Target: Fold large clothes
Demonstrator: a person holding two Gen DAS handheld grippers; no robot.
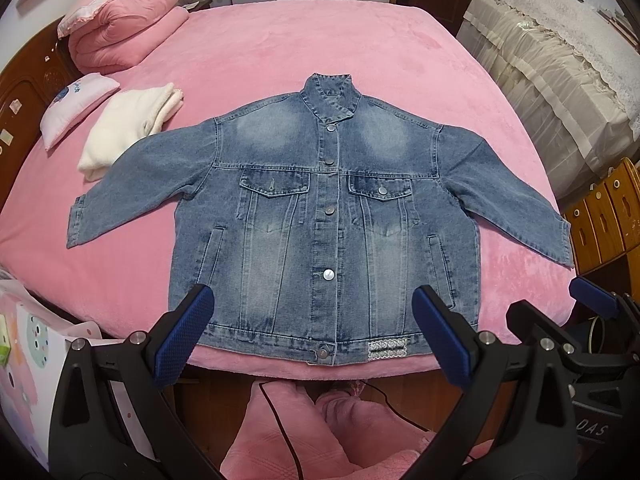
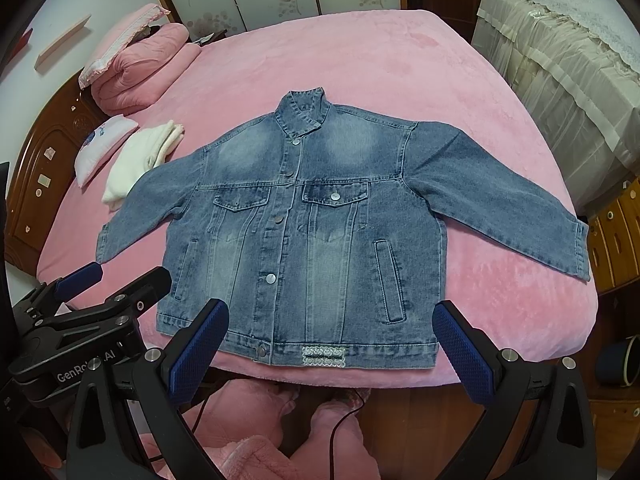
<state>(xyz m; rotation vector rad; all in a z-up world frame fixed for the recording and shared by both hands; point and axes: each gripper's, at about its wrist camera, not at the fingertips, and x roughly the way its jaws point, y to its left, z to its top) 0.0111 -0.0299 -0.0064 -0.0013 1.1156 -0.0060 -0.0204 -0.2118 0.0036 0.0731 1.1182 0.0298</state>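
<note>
Denim jacket (image 1: 326, 216) flat, buttoned, sleeves splayed at 9 and 3 on bed (image 1: 360, 52), ready for folding. Left gripper (image 1: 316, 332) and right gripper (image 2: 332, 344) spread wide, empty, hovering off hem at 6.

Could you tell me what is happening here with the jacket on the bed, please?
A person holds a gripper in each hand over the near edge of a pink bed. A denim jacket lies flat, buttoned, front up, with both sleeves spread out. The left gripper and right gripper are both open, holding nothing and not touching the jacket. Folding has not started yet.
</note>
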